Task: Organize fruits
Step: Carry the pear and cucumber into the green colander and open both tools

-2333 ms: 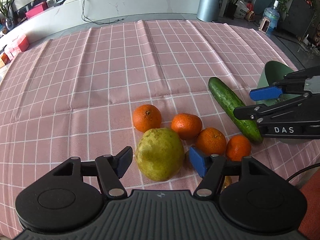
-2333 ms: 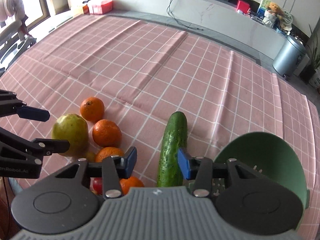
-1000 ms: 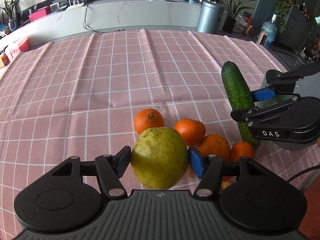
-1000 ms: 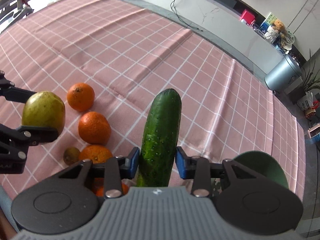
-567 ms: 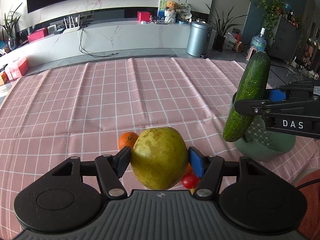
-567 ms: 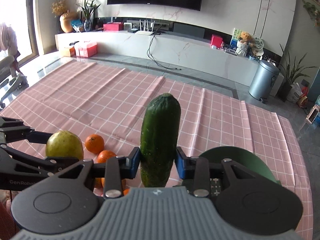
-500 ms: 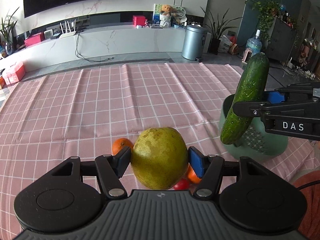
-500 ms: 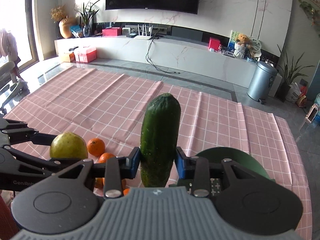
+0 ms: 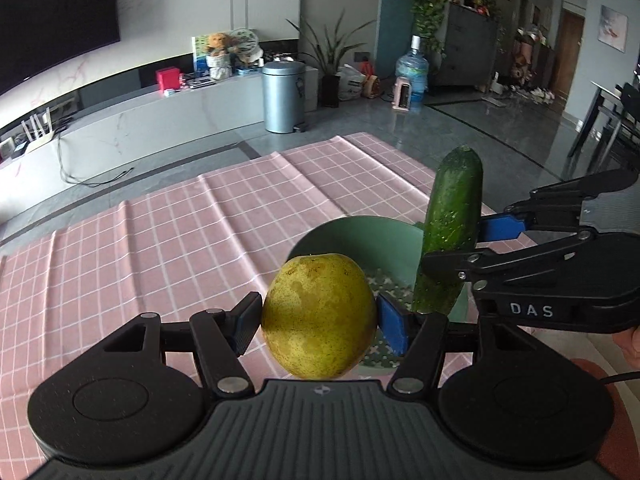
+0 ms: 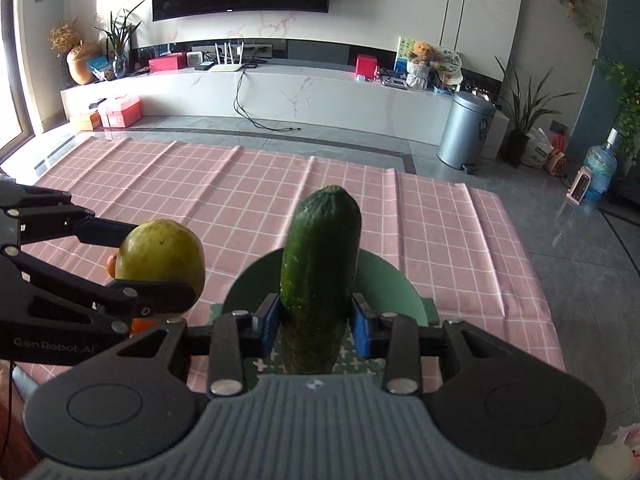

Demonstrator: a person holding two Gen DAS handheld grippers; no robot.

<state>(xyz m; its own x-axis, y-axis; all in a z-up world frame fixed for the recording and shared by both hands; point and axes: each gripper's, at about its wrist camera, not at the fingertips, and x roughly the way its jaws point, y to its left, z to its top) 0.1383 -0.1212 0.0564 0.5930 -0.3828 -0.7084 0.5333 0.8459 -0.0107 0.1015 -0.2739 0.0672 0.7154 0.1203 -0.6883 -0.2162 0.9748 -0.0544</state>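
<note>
Yellow-green speckled pear (image 9: 318, 314) clamped between left tongs (image 9: 316, 322) pads, raised above pink checked desk cloth (image 9: 160, 240). Right tongs (image 10: 316, 320) pinch dark green bumpy cucumber (image 10: 318, 280) upright. Both hang over green plastic colander bowl (image 10: 384, 284); orange fruit (image 10: 112, 265) behind pear.

Table (image 10: 440, 216) draped in a pink cloth (image 9: 168, 240) with a white grid, creased in ridges running toward the far edge. Green bowl (image 10: 384, 280) with a perforated bottom standing on the cloth at lower centre of the right wrist view, right of centre in the left wrist view. Oranges (image 10: 112, 265) lying on the cloth at left, mostly hidden.
</note>
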